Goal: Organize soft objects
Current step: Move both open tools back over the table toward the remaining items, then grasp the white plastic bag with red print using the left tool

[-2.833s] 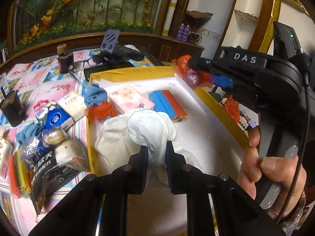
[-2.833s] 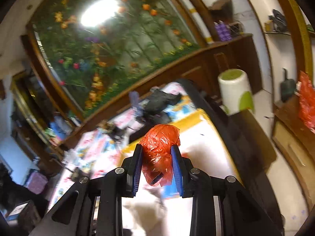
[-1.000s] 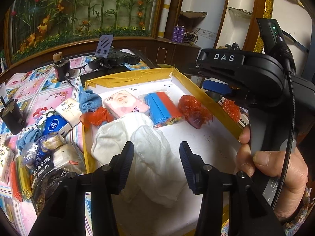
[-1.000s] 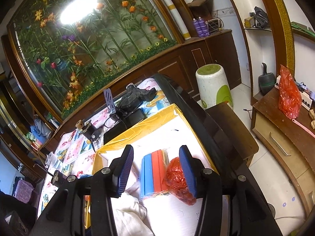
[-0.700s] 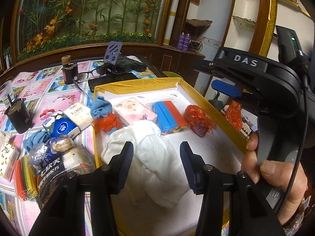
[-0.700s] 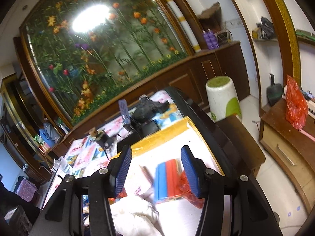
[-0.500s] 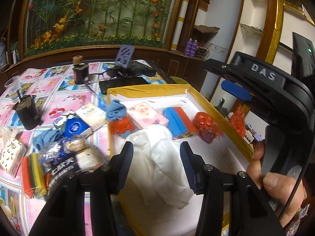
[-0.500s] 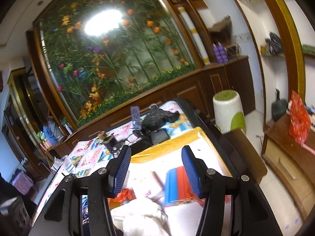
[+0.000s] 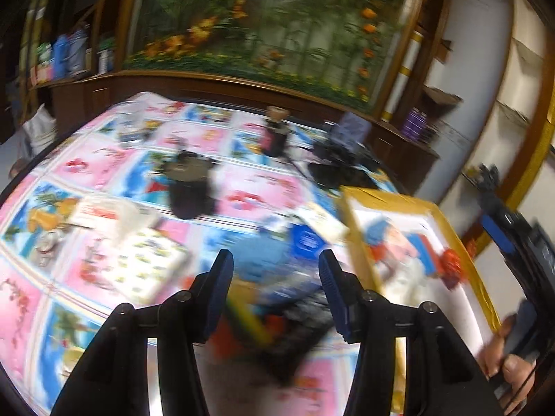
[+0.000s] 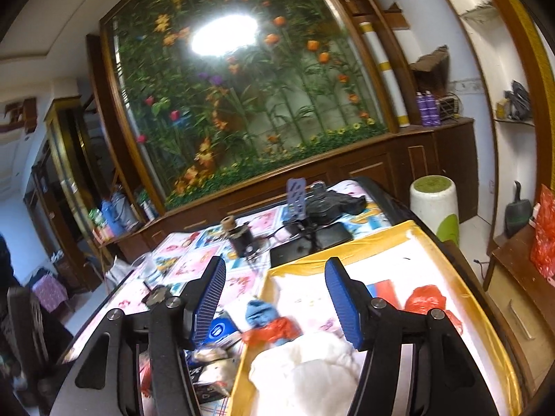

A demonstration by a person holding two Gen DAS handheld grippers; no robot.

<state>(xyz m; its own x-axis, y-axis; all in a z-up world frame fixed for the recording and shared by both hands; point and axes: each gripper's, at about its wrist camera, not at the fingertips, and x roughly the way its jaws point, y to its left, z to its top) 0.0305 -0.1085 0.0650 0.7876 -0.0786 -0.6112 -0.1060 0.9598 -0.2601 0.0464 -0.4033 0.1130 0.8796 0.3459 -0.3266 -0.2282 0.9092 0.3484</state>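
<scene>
Soft things are sitting in the yellow-rimmed white tray while both empty tongs, left tongs and right tongs, are opening for more.

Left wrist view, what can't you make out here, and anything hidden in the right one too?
- Left wrist view: motion blur smears the pile between the open left gripper; packets unreadable.
- Left wrist view: right gripper cut off by the edge.
- Right wrist view: right gripper, jaws opening and empty, hides part of the red-blue pack.
- Right wrist view: white cloth cut off at the bottom.
</scene>
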